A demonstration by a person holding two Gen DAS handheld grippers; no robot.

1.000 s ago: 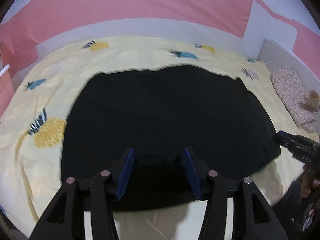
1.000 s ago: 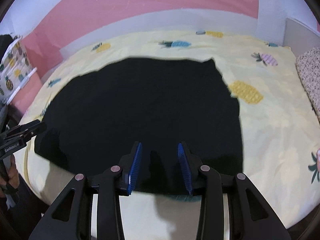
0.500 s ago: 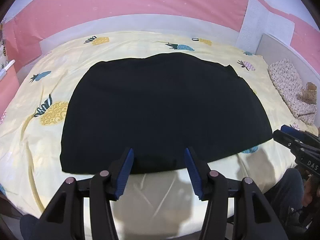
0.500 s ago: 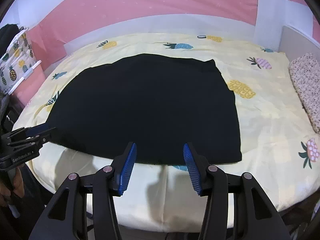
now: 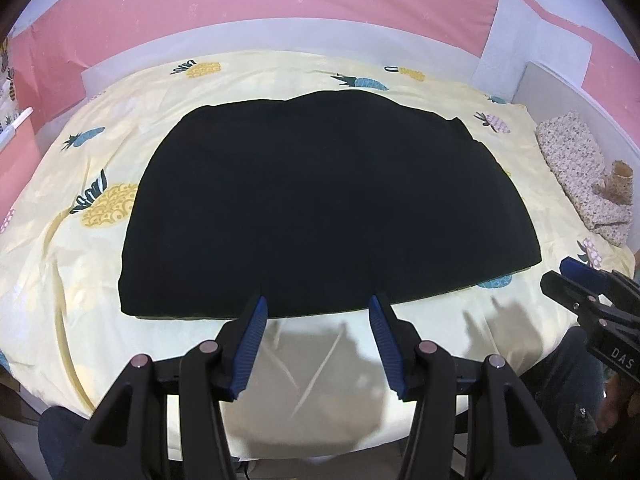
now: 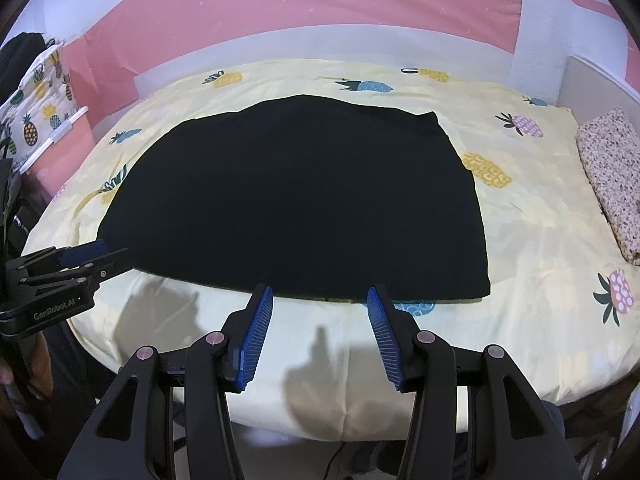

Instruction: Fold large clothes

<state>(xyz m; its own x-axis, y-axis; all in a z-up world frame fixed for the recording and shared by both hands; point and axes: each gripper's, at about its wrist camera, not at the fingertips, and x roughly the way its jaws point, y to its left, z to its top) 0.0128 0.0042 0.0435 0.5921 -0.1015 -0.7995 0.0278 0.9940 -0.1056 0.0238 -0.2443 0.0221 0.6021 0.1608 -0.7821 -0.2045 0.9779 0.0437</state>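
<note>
A black garment [image 5: 320, 208] lies folded flat in the middle of a bed [image 5: 52, 248] covered with a pale yellow pineapple-print sheet, its near edge running just short of the mattress edge. The left gripper [image 5: 318, 334] hovers over the bare sheet at 6 o'clock of the garment, jaws held moderately wide with nothing between them, blue pads clear of the cloth. The right gripper [image 6: 320, 328] hangs over the sheet at the same near edge, toward the garment's 5 o'clock corner; its jaws have just been opening and now stand apart and empty. Each tool shows in the other's view: the right gripper [image 5: 588, 300] enters at 3 o'clock, the left gripper [image 6: 76, 268] at 9 o'clock beside the garment's near left corner, gripped by a hand [image 6: 24, 368]. A speckled pillow [image 6: 612, 180] rests at the bed's 3 o'clock side. A pink wall [image 6: 320, 12] rises behind at 12 o'clock
</note>
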